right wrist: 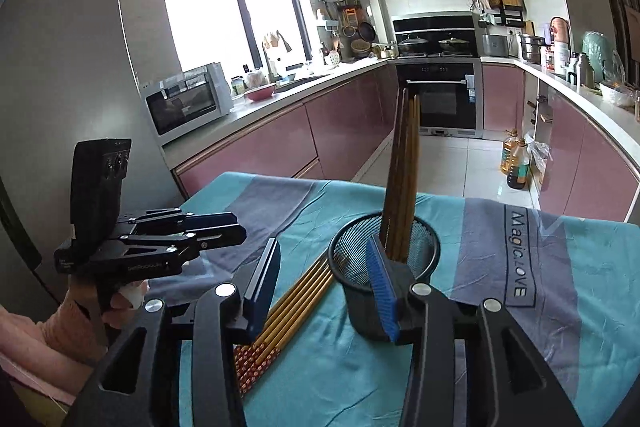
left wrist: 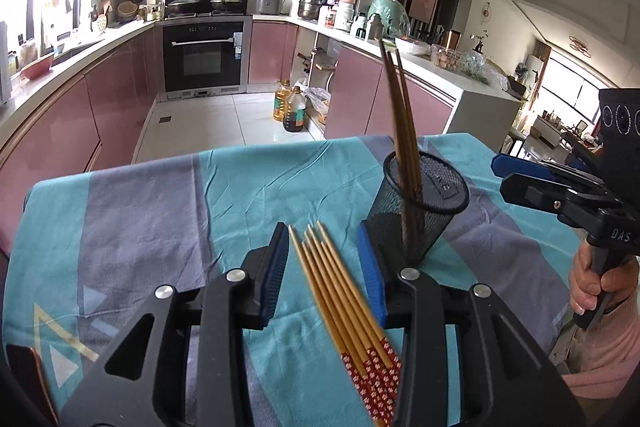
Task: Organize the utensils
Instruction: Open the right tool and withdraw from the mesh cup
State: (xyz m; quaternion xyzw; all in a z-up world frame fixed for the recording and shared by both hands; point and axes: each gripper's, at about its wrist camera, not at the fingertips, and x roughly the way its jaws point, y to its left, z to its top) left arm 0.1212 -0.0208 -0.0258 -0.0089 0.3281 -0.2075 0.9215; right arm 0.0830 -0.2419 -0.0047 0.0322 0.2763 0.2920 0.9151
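Several bamboo chopsticks with red patterned ends (left wrist: 340,291) lie side by side on the teal and grey tablecloth (left wrist: 160,195). My left gripper (left wrist: 326,239) is open and its fingers straddle their tips, just above them. A black mesh holder (left wrist: 420,203) stands right of them with a few chopsticks (left wrist: 400,115) upright in it. My right gripper (right wrist: 324,263) is open and empty, near the holder (right wrist: 380,267), with the loose chopsticks (right wrist: 296,299) lying between its fingers. The right gripper shows in the left wrist view (left wrist: 520,179).
The cloth-covered table ends at a far edge (left wrist: 240,151), with tiled floor beyond. Oil bottles (left wrist: 290,107) stand on the floor. Pink kitchen cabinets, an oven (left wrist: 204,55) and cluttered counters ring the room. A microwave (right wrist: 188,103) sits on the left counter.
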